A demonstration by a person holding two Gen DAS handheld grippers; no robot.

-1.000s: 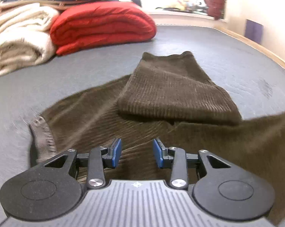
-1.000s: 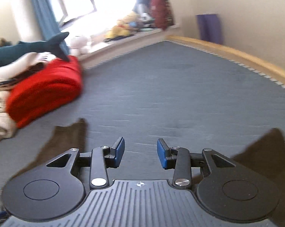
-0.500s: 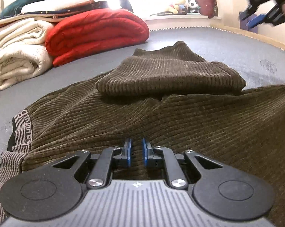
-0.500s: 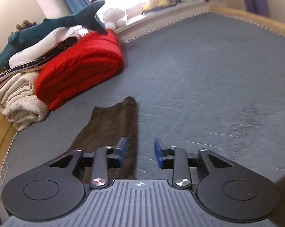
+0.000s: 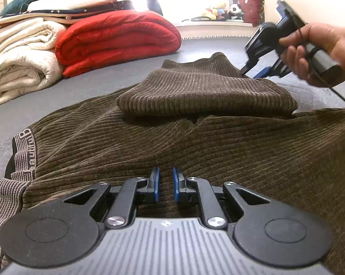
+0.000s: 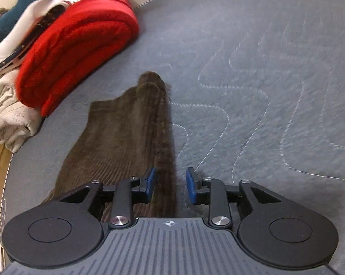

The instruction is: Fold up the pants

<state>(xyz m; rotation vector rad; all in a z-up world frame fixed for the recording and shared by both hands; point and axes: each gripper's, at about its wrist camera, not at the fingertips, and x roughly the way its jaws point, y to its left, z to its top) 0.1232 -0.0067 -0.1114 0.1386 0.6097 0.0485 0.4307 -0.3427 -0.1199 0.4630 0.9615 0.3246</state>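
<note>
Left gripper point(image 5: 165, 184) sat low, blue pads narrowed on the brown corduroy pants point(image 5: 195, 142), right gripper point(image 6: 170, 184) wide over the folded leg's edge, one leg lying doubled on the grey quilted mattress point(image 6: 264, 68), more folds seemingly left, red rolled blanket point(image 5: 117, 39) clear beyond.

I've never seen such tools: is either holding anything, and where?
The right gripper is open astride a leg edge of the corduroy pants, holding nothing. The left gripper is nearly closed near their waistband; a grip cannot be told.
</note>
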